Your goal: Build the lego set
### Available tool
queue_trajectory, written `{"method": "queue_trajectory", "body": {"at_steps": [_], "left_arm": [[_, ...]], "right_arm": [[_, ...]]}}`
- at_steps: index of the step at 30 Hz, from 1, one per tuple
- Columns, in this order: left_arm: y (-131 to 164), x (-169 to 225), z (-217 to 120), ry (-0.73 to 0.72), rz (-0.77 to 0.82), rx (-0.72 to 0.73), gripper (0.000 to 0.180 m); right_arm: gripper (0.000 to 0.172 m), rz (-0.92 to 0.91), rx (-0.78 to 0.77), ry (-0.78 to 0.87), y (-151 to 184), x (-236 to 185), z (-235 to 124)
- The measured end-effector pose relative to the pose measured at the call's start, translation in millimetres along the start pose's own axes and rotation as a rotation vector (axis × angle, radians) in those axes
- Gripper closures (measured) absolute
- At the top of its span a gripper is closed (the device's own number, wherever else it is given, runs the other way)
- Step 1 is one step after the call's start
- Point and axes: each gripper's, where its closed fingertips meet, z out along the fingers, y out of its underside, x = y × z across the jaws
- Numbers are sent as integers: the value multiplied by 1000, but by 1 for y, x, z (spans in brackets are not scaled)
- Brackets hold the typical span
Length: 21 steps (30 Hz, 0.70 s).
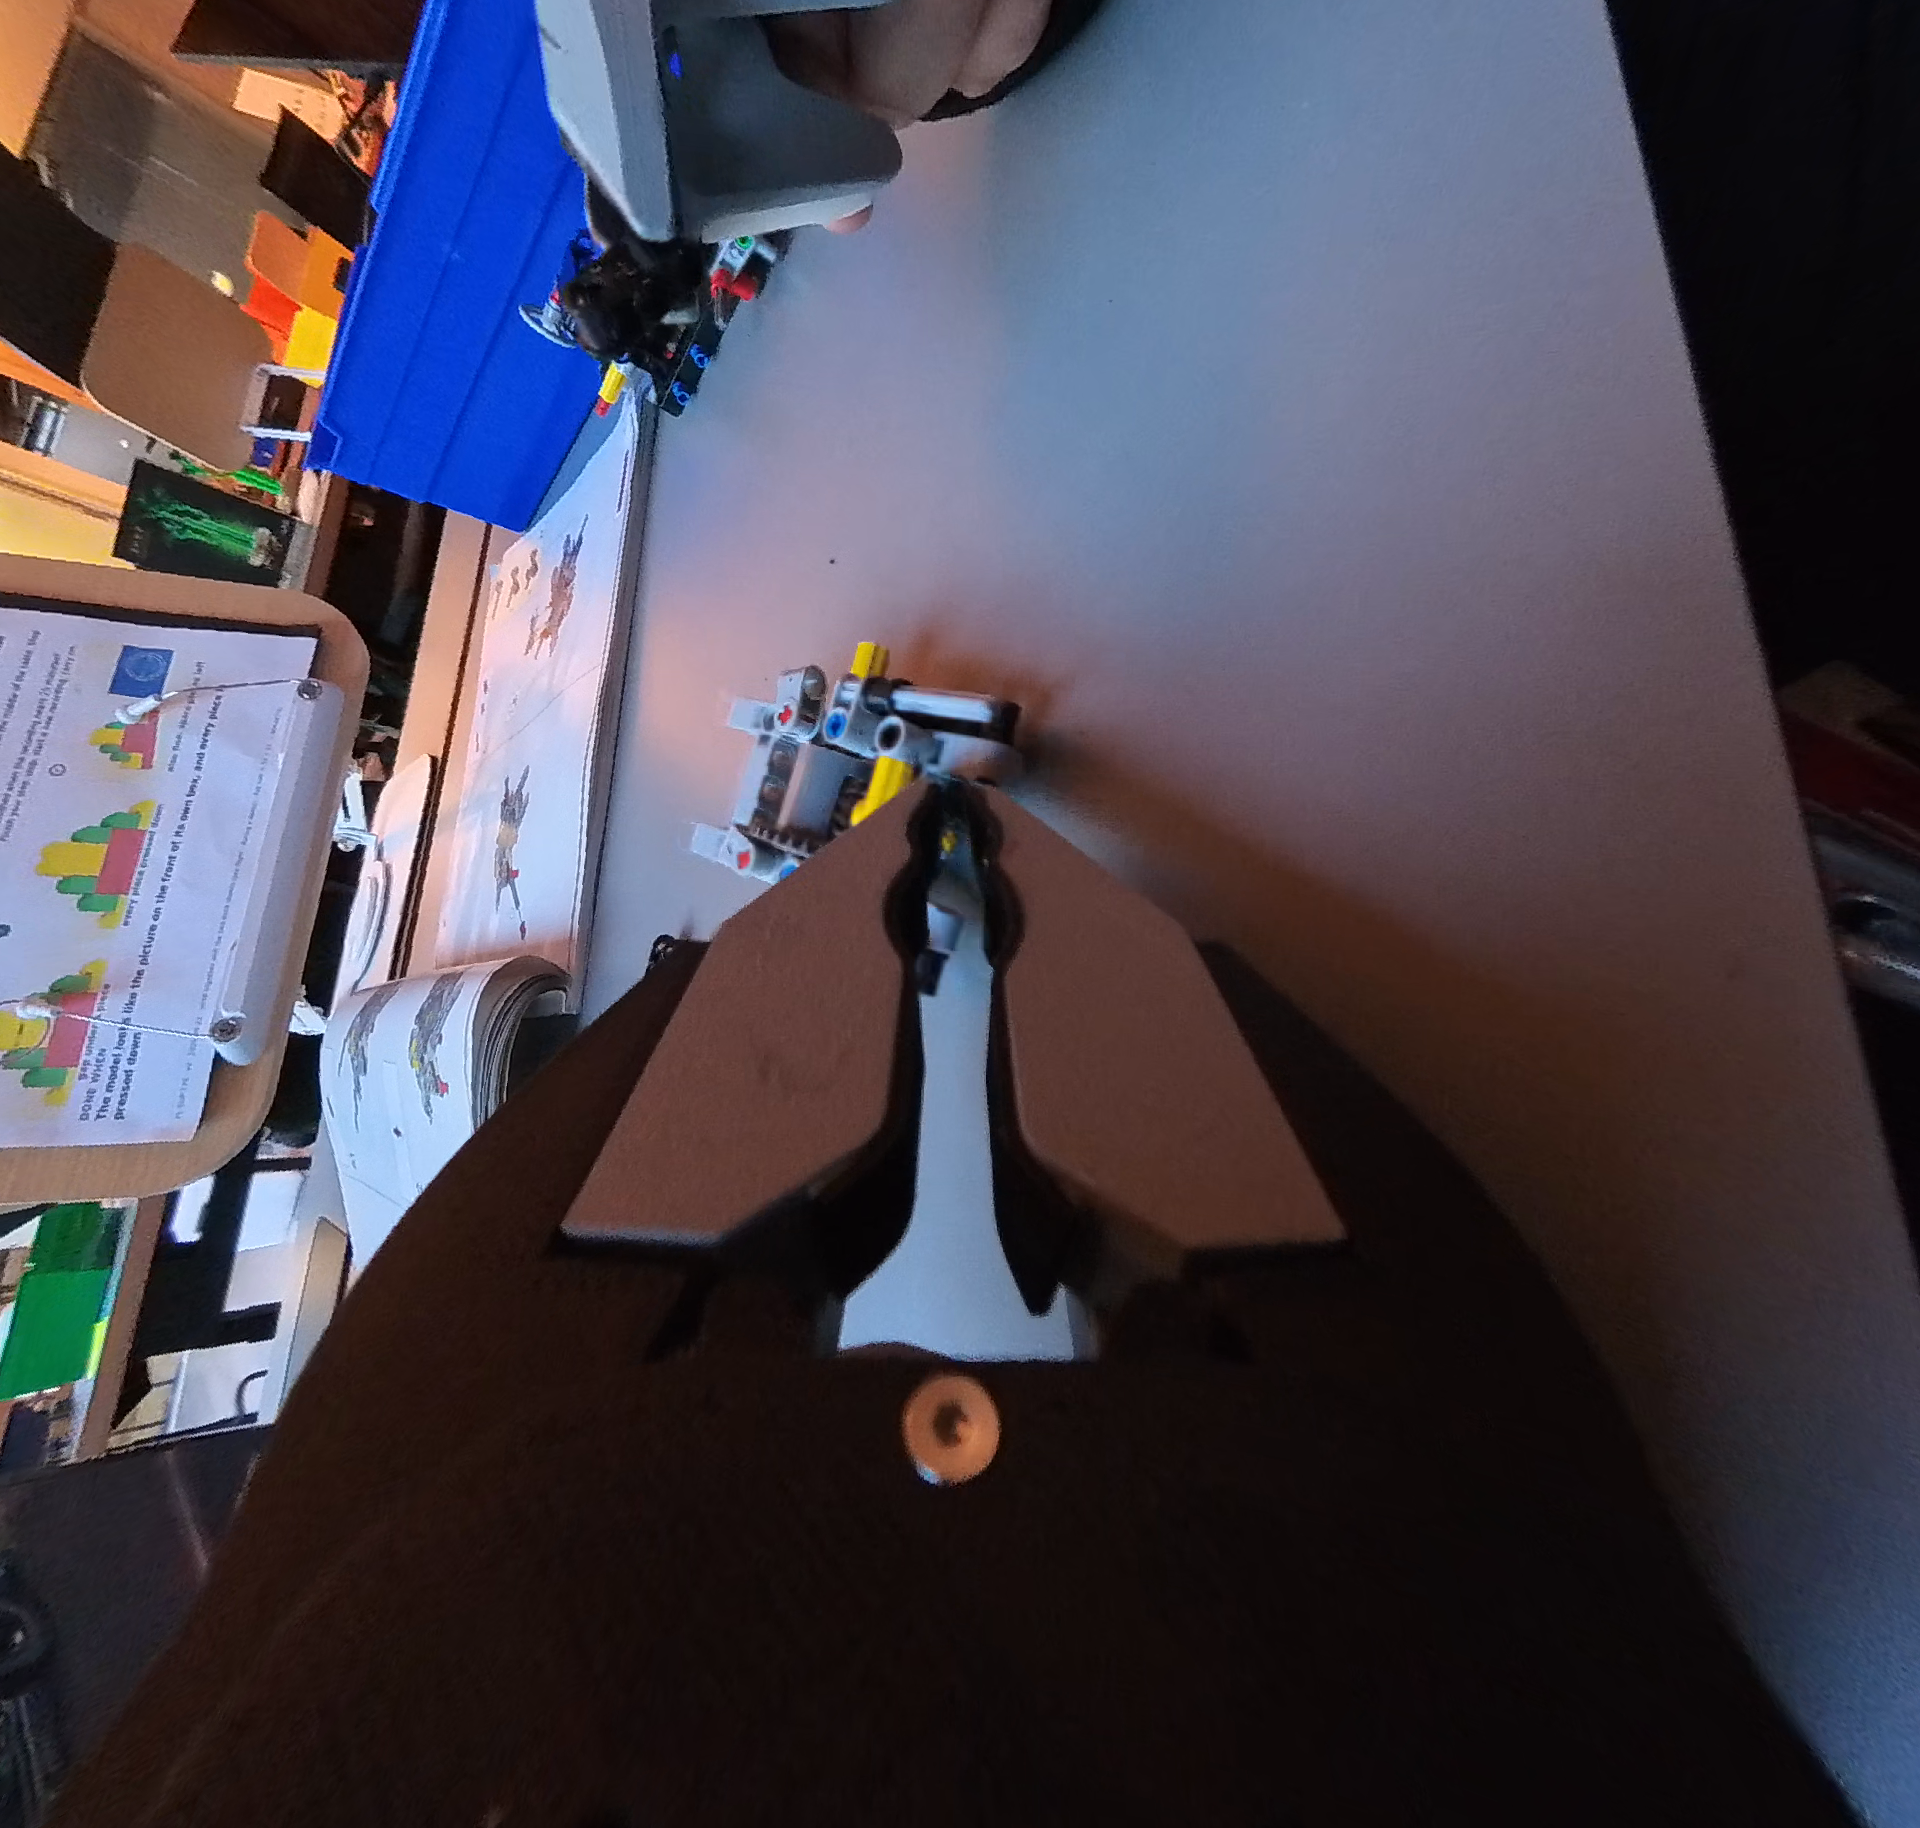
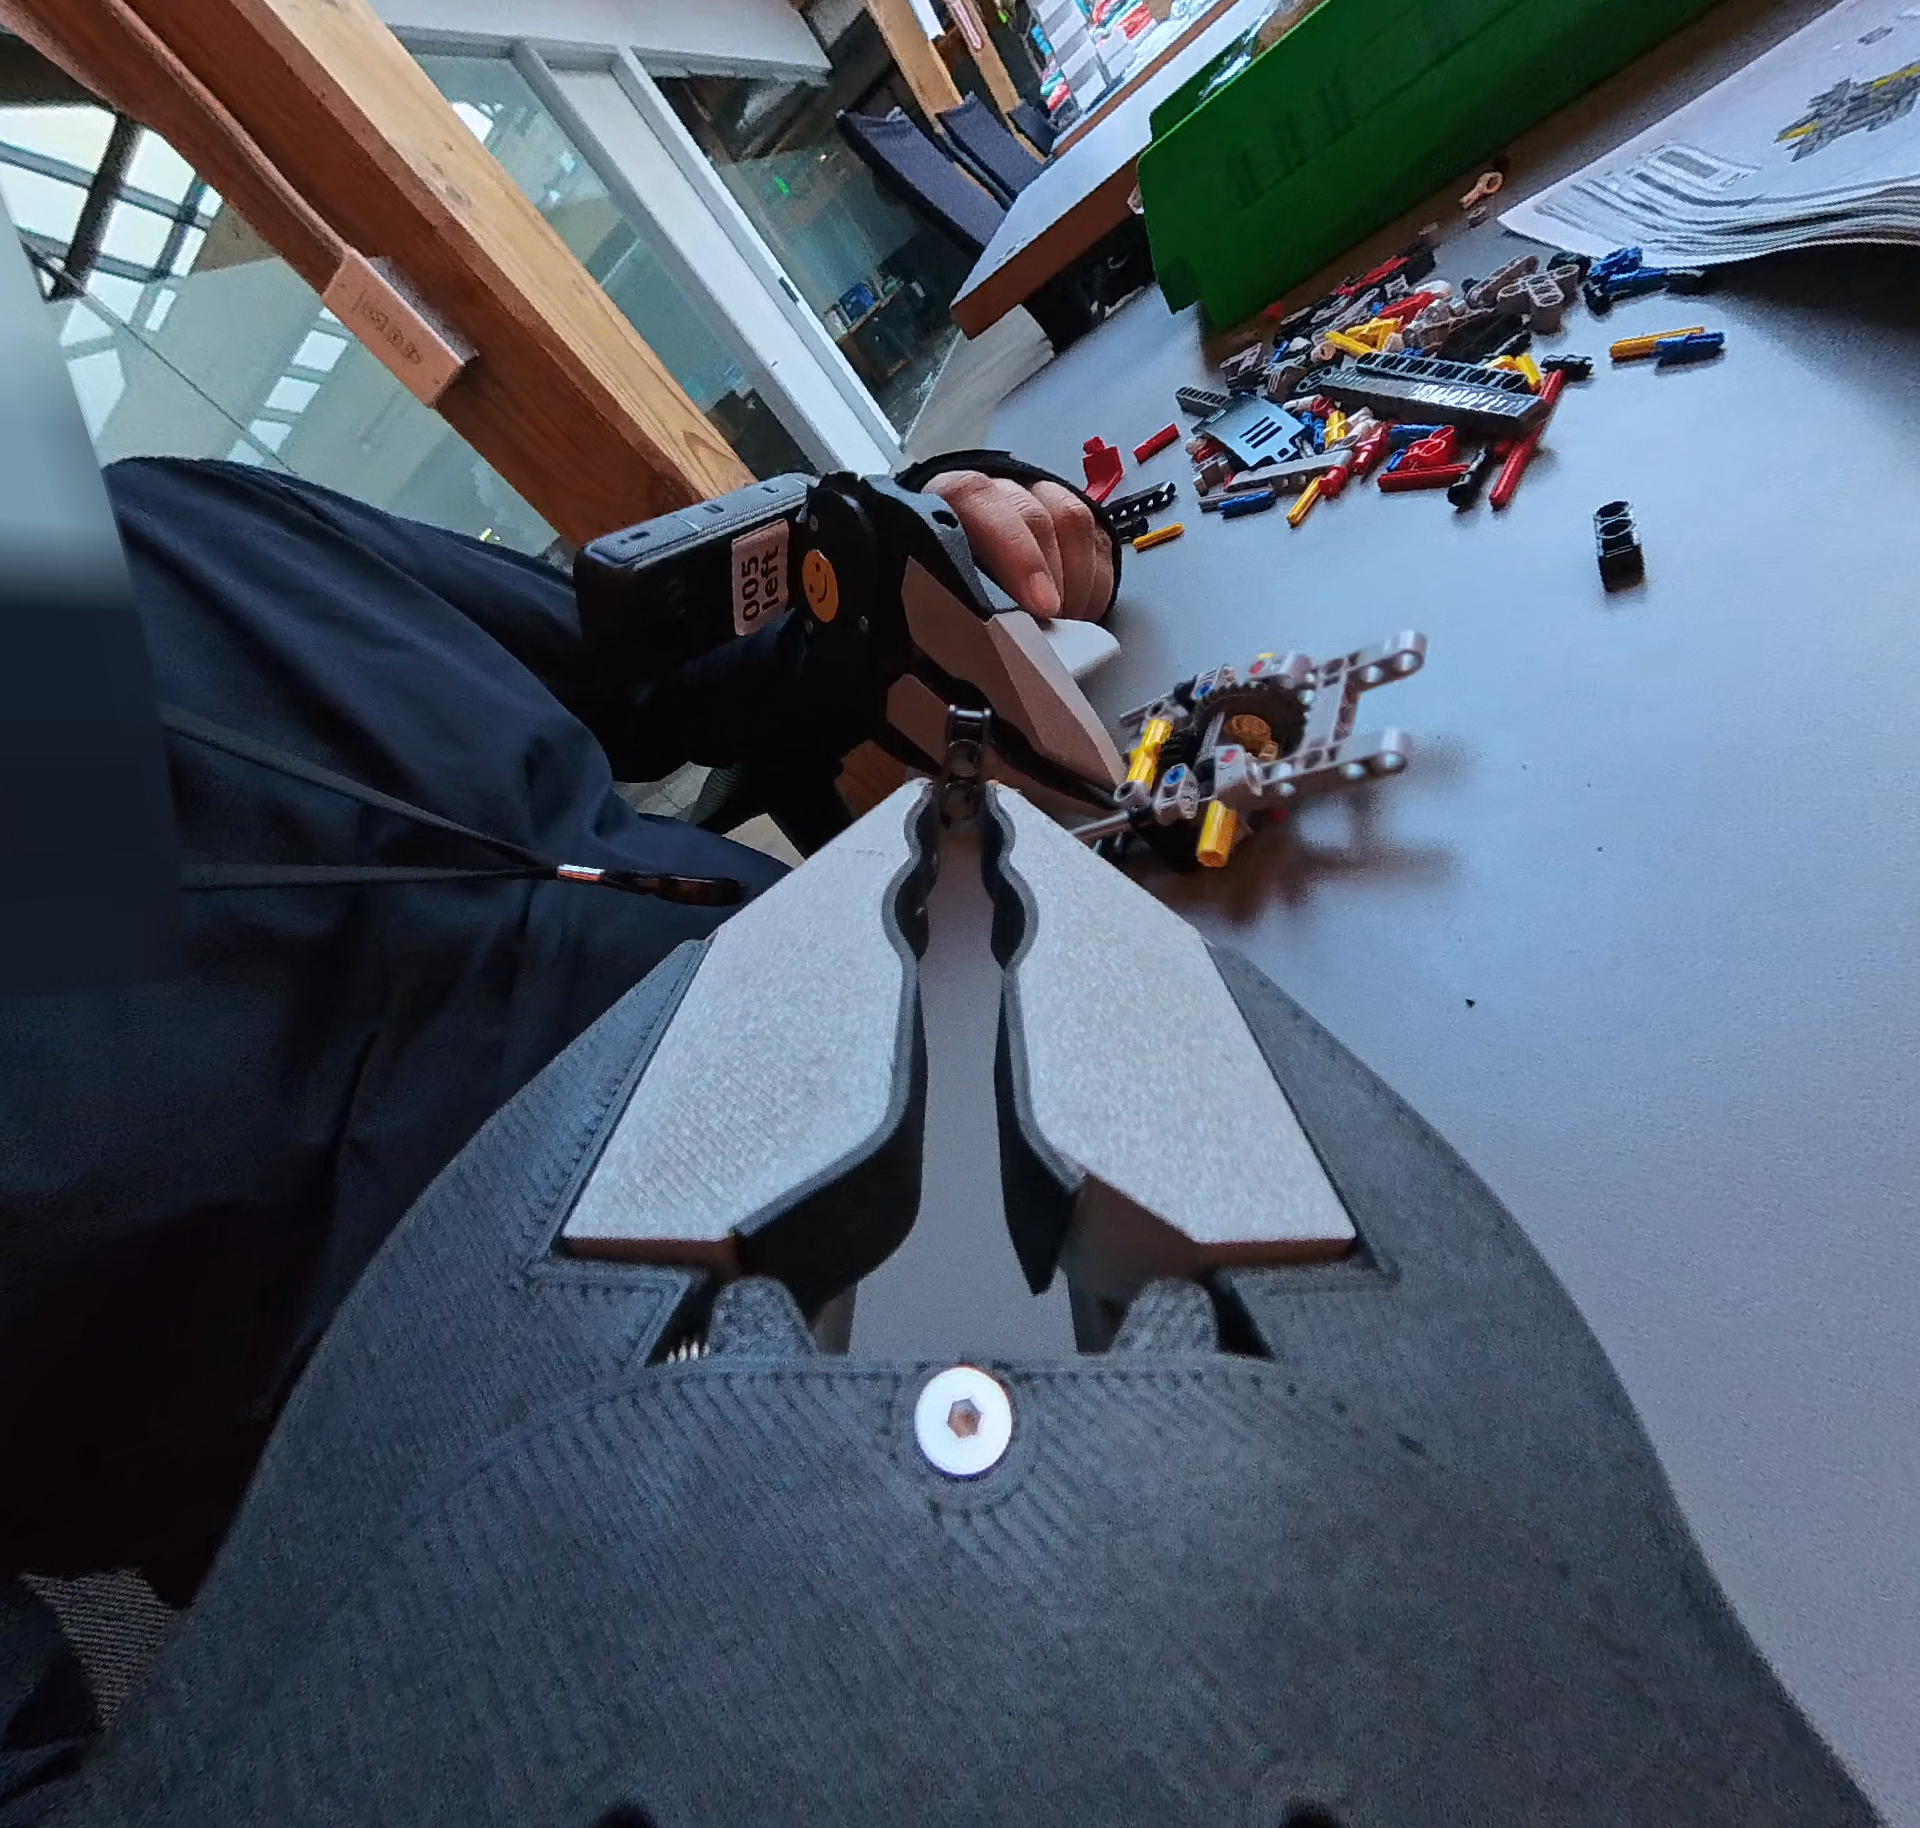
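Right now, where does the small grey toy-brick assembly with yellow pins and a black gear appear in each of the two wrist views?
Left wrist view: the grey toy-brick assembly lies on the grey table, centre, just beyond the left gripper.
Right wrist view: the same assembly lies right of centre, at the left gripper's tips, beyond the right gripper.
Shared landmark: its yellow pin.

Grey table [image 2: 1558, 1051] (brick pile [image 2: 1382, 407], booklet [image 2: 1745, 189])

grey/yellow assembly [image 2: 1273, 739] – blk link [image 2: 961, 755] | green bin [image 2: 1455, 105]
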Motion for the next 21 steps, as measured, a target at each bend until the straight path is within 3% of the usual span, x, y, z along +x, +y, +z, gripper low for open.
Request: {"method": "queue_trajectory", "body": {"at_steps": [21], "left_arm": [[1, 2, 1, 4, 13, -9, 179]], "right_arm": [[168, 125, -32, 10, 3, 15, 3]]}}
